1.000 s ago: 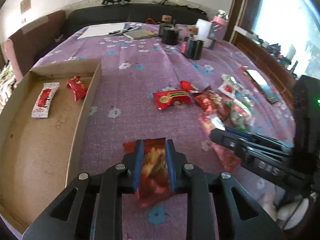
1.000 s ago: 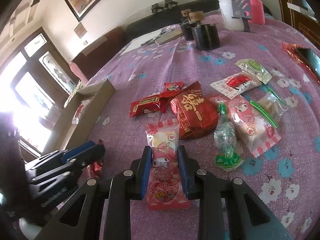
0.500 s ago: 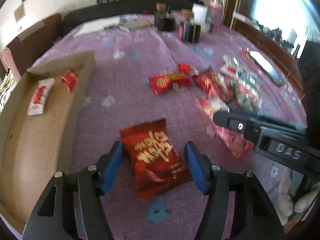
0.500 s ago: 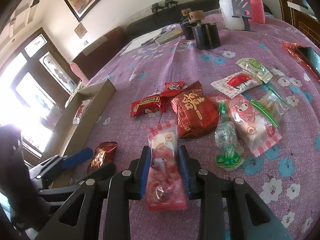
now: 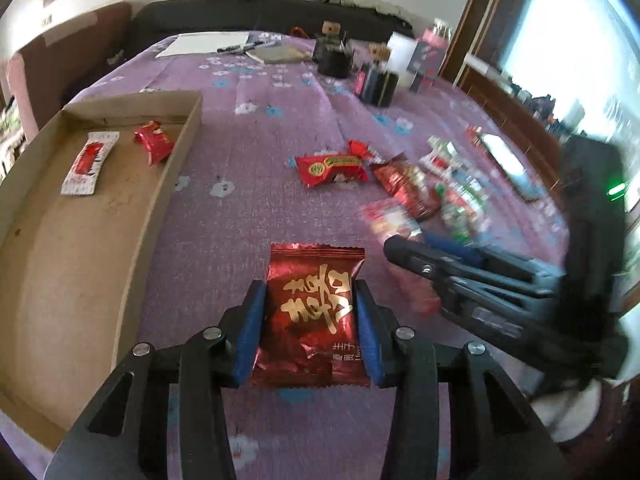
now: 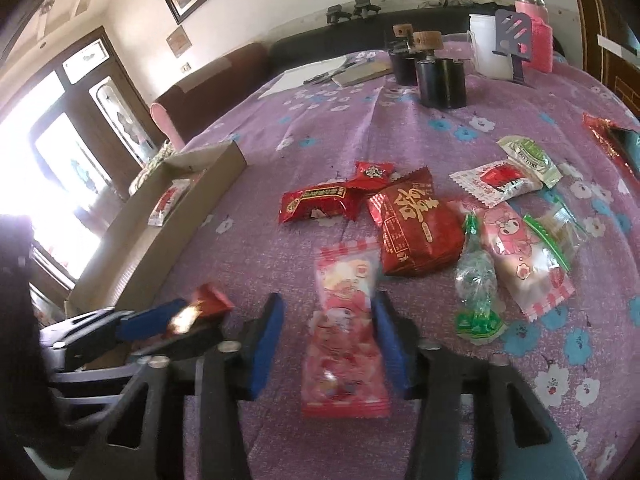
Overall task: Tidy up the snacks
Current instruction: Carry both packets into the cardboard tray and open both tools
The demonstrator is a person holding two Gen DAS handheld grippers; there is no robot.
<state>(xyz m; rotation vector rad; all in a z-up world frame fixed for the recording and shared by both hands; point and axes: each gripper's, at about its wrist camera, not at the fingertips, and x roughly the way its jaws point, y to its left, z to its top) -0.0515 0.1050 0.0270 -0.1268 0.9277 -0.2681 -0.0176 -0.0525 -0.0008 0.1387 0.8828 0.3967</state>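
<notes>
Left gripper [image 5: 310, 322] closing on shiny red foil snack packet with gold characters [image 5: 314, 312], just right of brown cardboard tray [image 5: 176, 160]. Right gripper [image 6: 328, 340] closing, pink-white candy bag [image 6: 346, 332] between jaws, farther right of tray.

Purple tablecloth [image 5: 256, 208] with white and blue flowers, plain brown cardboard tray [image 5: 72, 248], shiny red packet [image 5: 310, 316] with gold characters, pink-and-white packet [image 6: 346, 320] with cartoon print, clear green-printed wrapper [image 6: 476, 292], black grippers with blue pads [image 5: 250, 332]

Daylight floods in from blown-out windows [image 6: 60, 168] — fisheye bends the edges, and motion blur smears the right side.
</notes>
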